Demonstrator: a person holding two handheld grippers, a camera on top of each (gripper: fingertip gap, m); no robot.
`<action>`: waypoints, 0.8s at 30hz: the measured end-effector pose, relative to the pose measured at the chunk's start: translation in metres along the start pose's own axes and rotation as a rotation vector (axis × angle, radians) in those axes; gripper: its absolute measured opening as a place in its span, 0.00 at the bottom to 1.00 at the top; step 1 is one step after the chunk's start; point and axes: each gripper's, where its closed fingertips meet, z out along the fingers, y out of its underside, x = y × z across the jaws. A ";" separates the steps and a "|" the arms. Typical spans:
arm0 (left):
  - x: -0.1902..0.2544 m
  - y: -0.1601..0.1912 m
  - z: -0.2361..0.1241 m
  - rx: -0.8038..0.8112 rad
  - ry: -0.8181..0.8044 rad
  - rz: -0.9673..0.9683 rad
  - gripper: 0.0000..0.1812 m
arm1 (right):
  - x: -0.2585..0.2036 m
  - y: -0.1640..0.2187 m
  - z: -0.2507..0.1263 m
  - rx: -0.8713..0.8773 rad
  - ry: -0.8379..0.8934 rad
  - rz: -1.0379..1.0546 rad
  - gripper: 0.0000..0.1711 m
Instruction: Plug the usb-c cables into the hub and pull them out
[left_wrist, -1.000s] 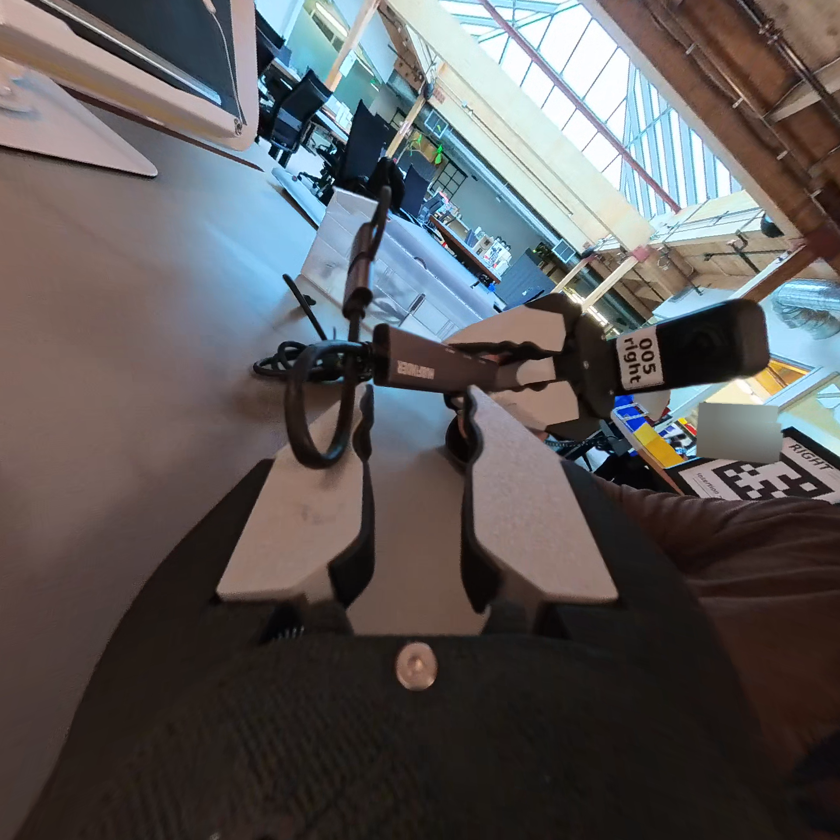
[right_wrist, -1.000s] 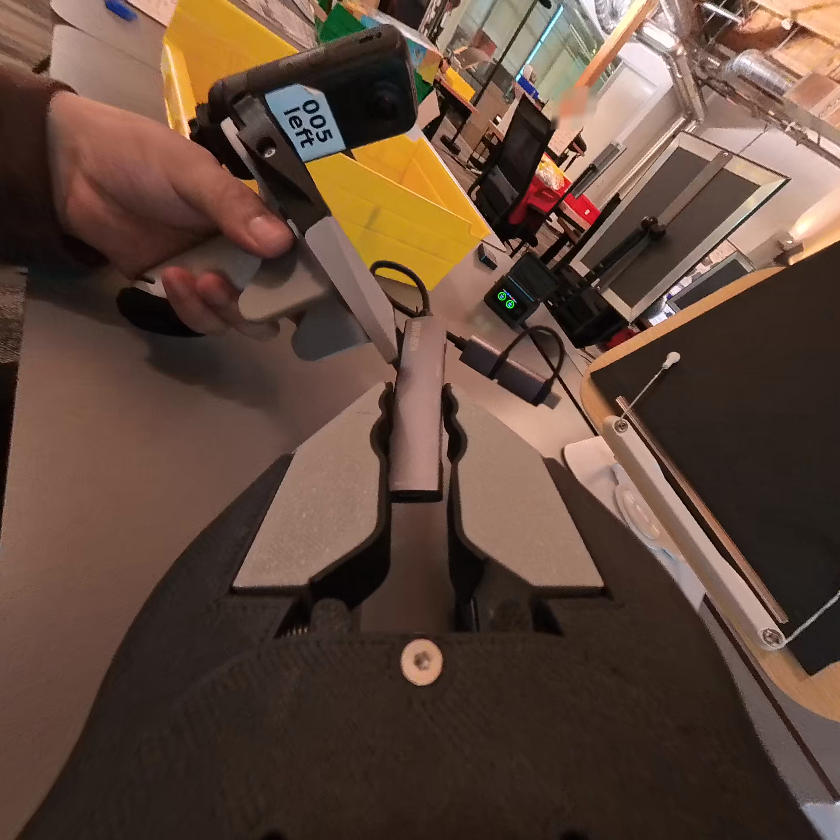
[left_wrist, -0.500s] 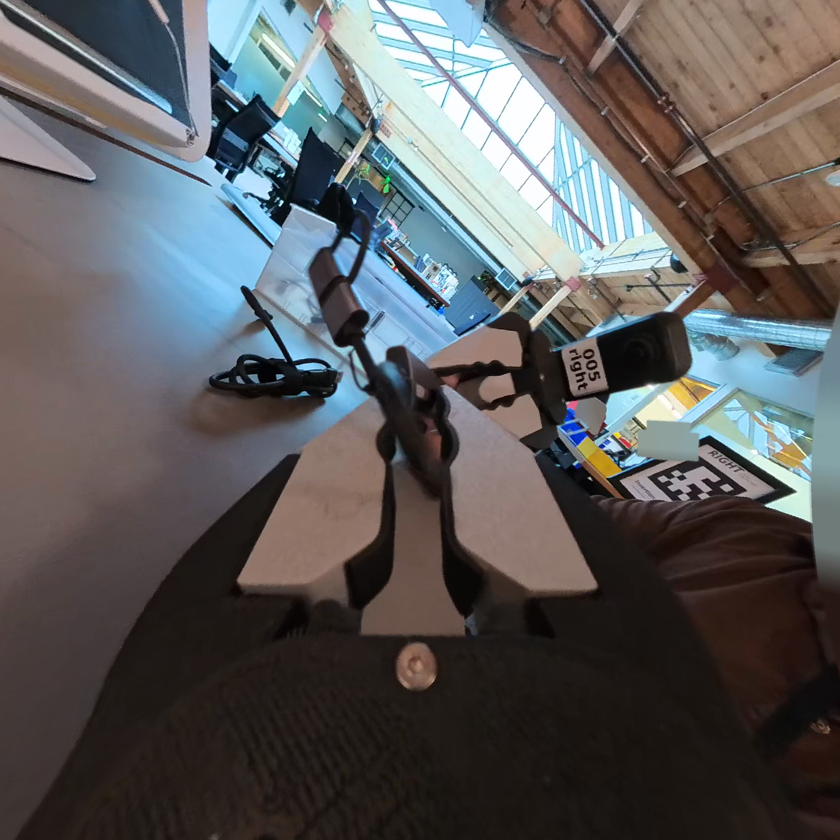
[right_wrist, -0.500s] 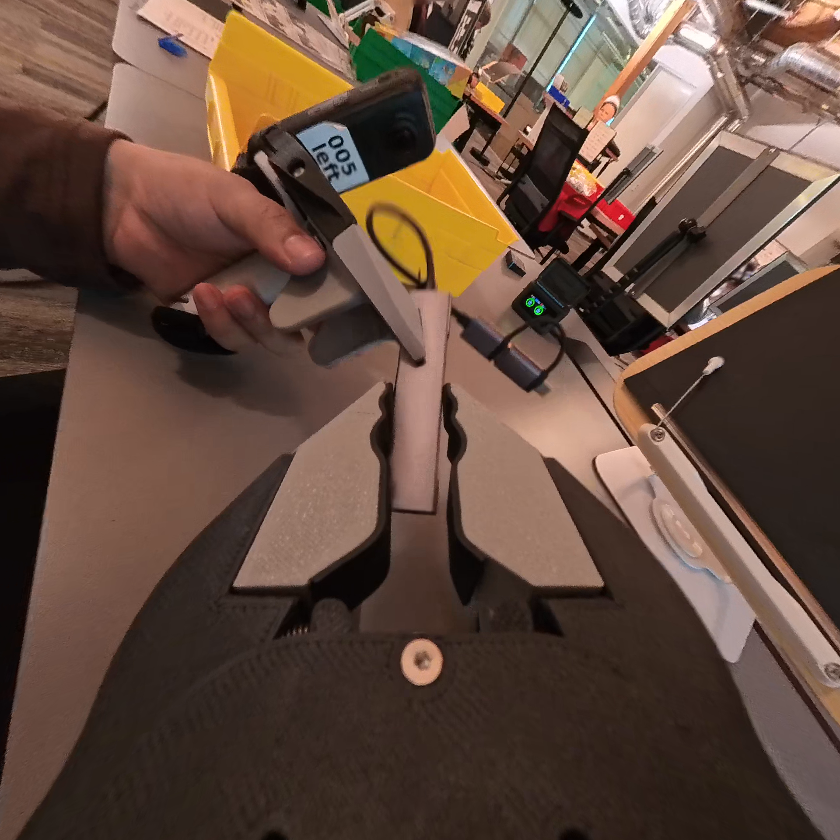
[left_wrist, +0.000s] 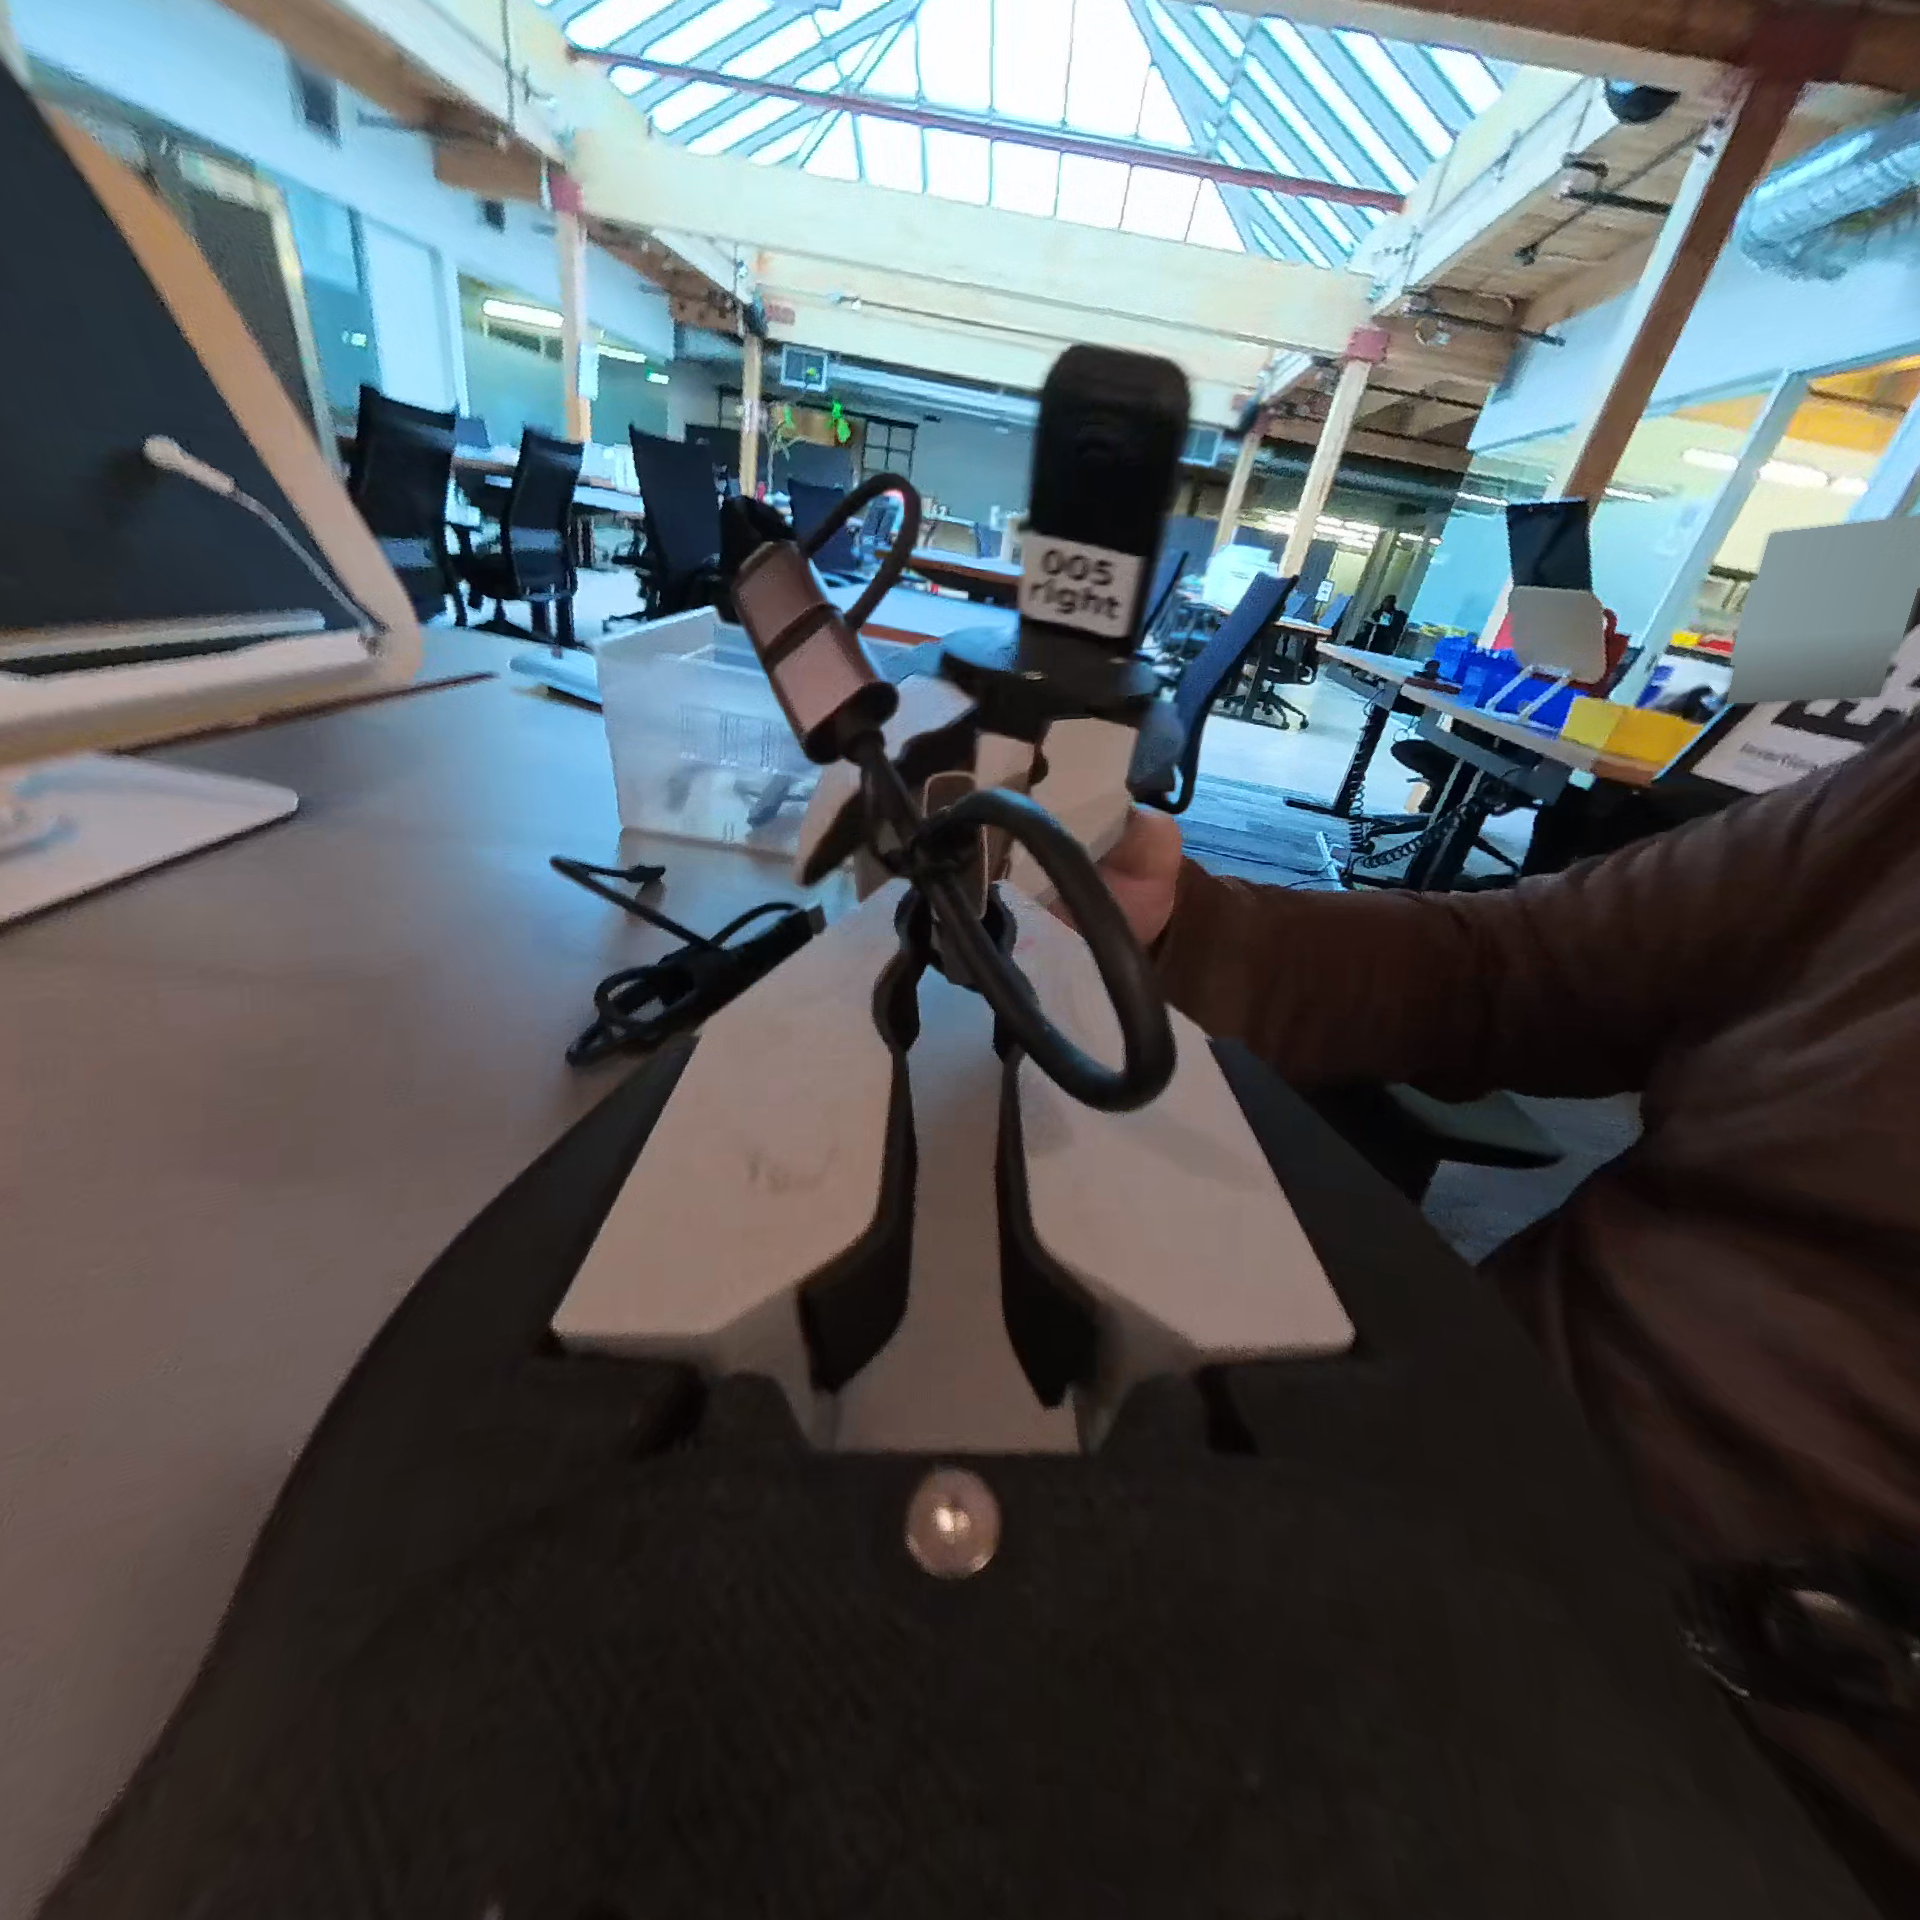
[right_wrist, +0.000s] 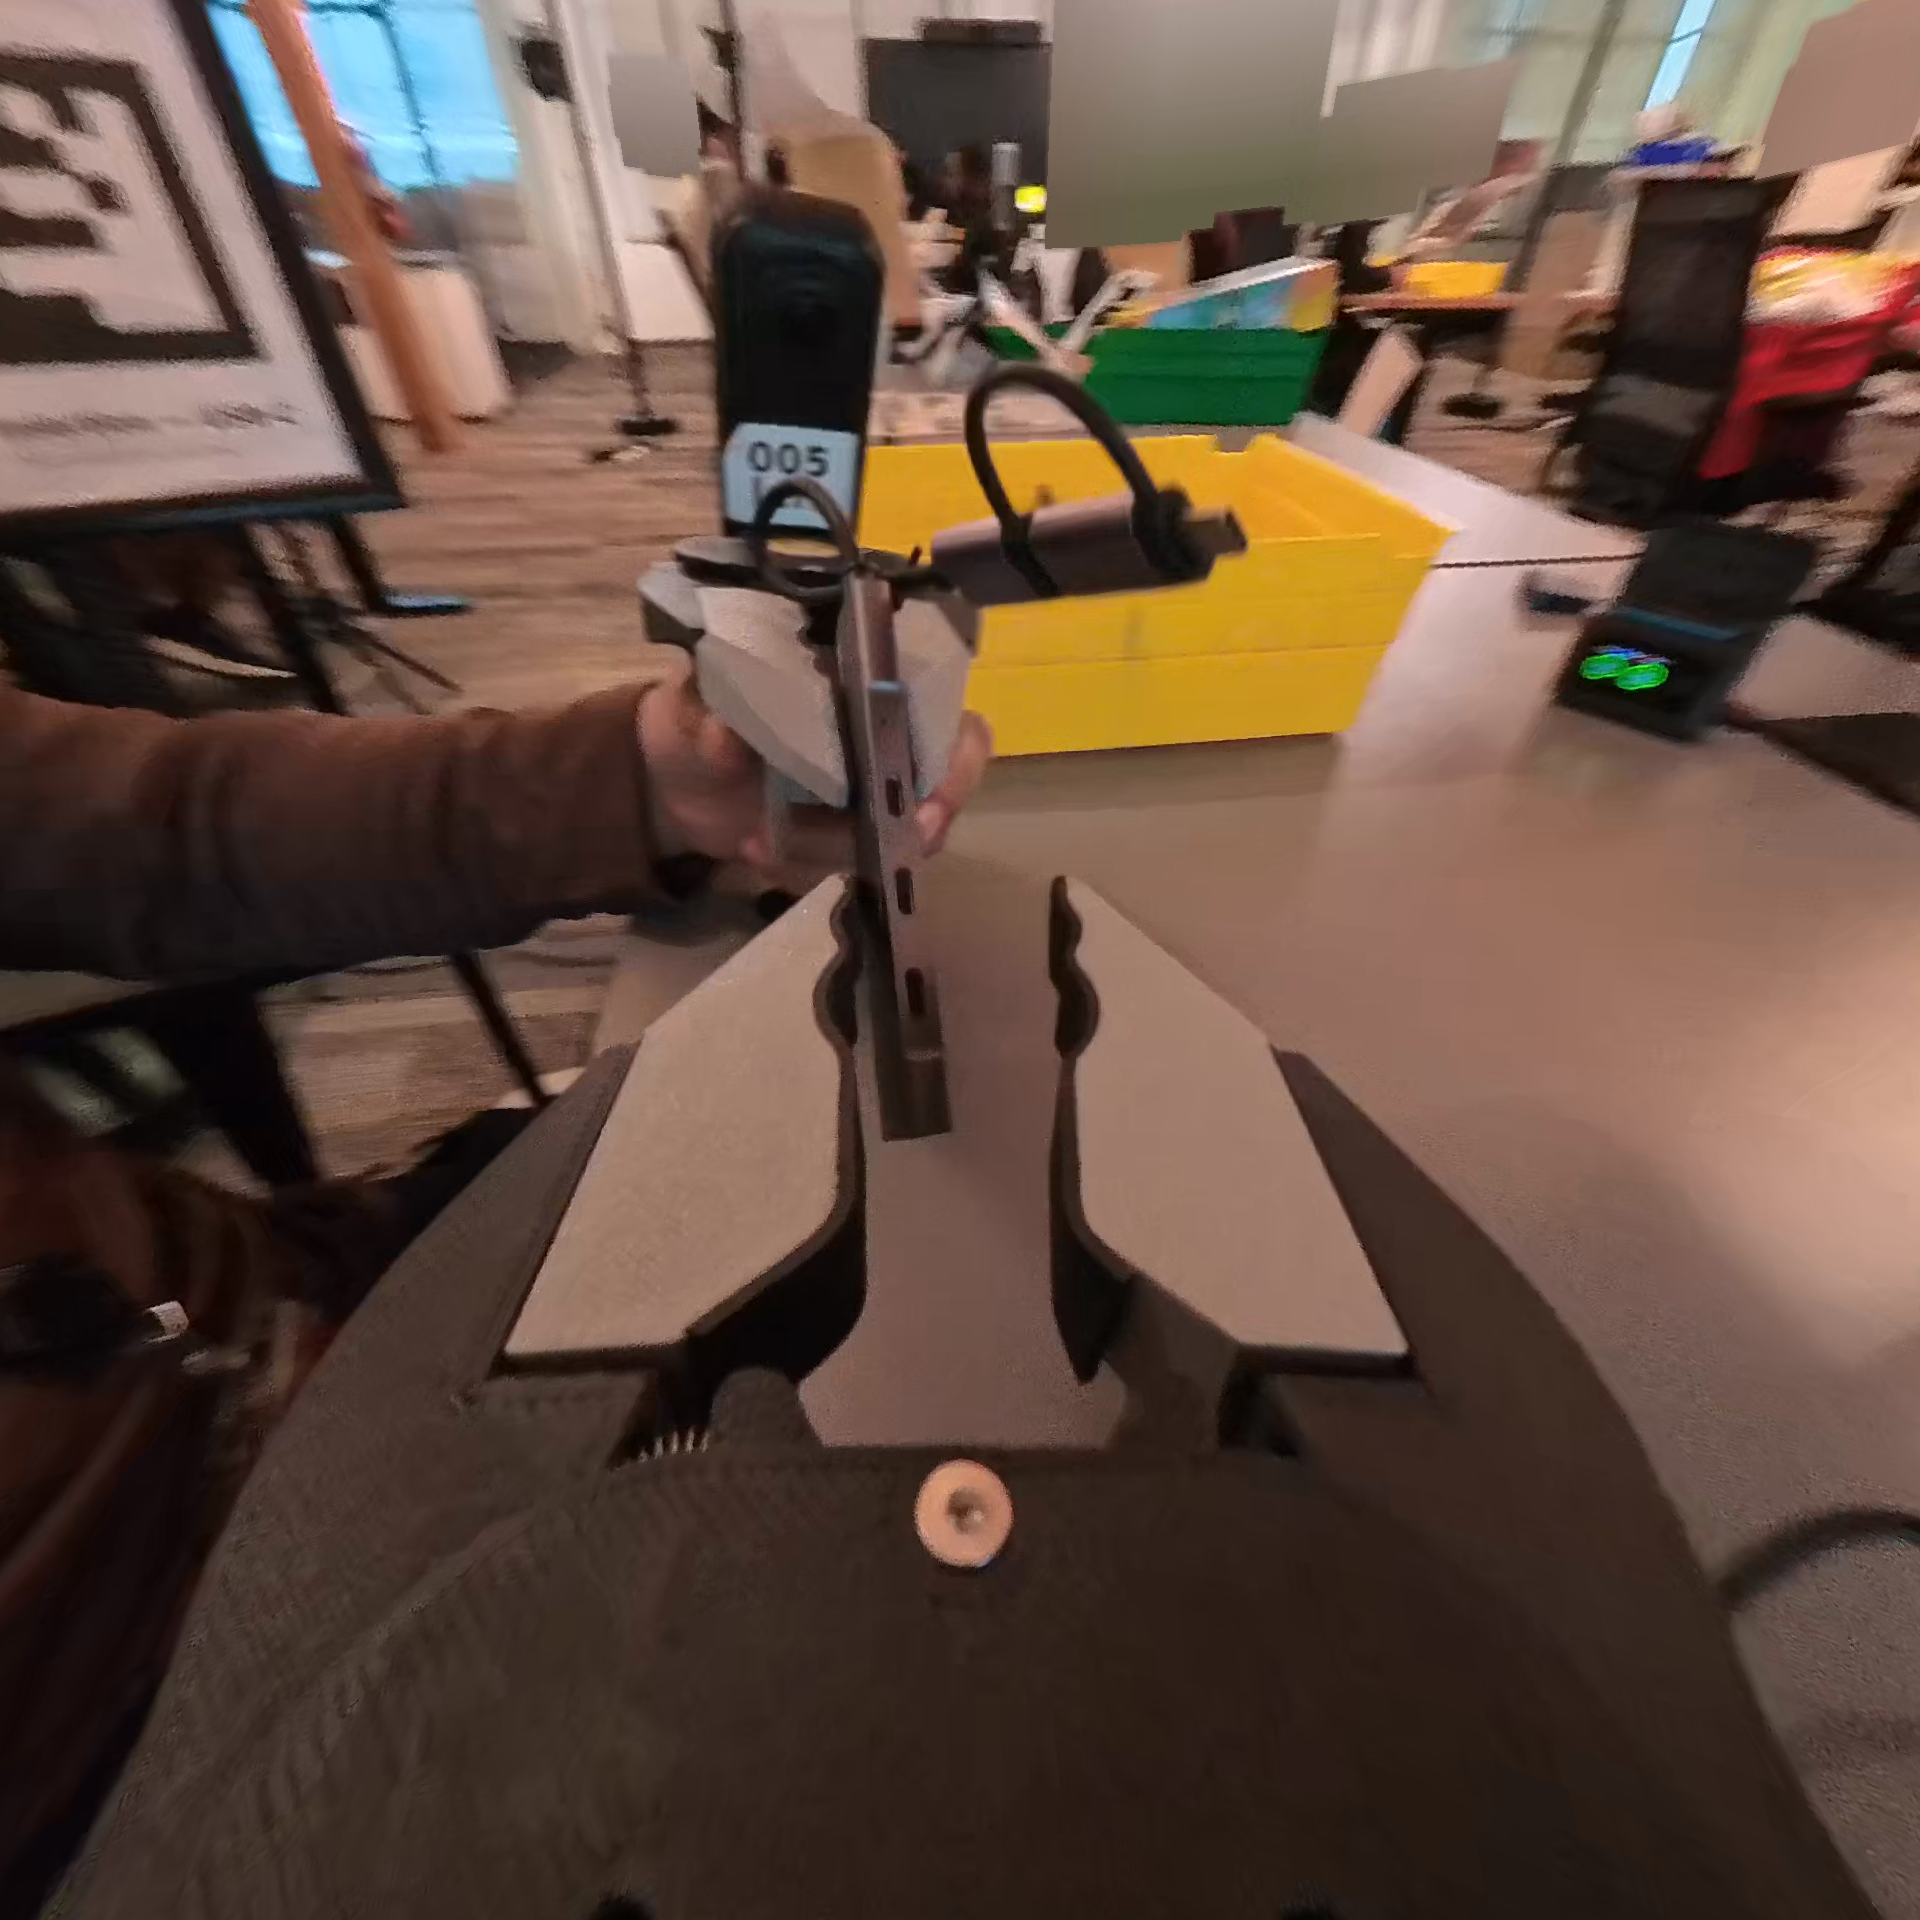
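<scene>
- Grey fingers of the right gripper (right_wrist: 951, 894) stand spread. The hub (right_wrist: 902, 935) lies between them, close against one finger but not pinched.
- Dark and slim, the hub is lifted clear of the table (left_wrist: 260, 1039). Its side shows a row of ports with nothing plugged into them.
- Its far end is pinched in the left gripper (left_wrist: 945, 935), whose fingers are pressed nearly together on it.
- A thick black lead (left_wrist: 1122, 997) loops out of that grip, and a small grey adapter (left_wrist: 805, 655) hangs off it in the air.
- Judged from this, the left side alone carries the hub and plugging has not begun.
- The next move likely calls for the right gripper to fetch the loose black cable (left_wrist: 686, 966) from the table and line its plug up with a port.
- The dangling lead and adapter crowd the hub and could snag.
- Farther off stand a clear box (left_wrist: 675, 717), a yellow bin (right_wrist: 1195, 665) and a black device with green lights (right_wrist: 1662, 665).
</scene>
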 end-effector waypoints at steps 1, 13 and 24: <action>0.004 -0.002 0.000 0.011 0.014 0.027 0.04 | -0.005 0.001 0.001 0.001 -0.052 0.028 0.19; -0.007 0.021 -0.010 -0.241 -0.082 -0.033 0.19 | -0.001 0.029 0.013 -0.202 0.105 -0.241 0.04; -0.034 0.028 -0.064 -0.596 -0.457 0.194 0.30 | 0.023 0.022 0.004 -0.221 0.347 -0.425 0.03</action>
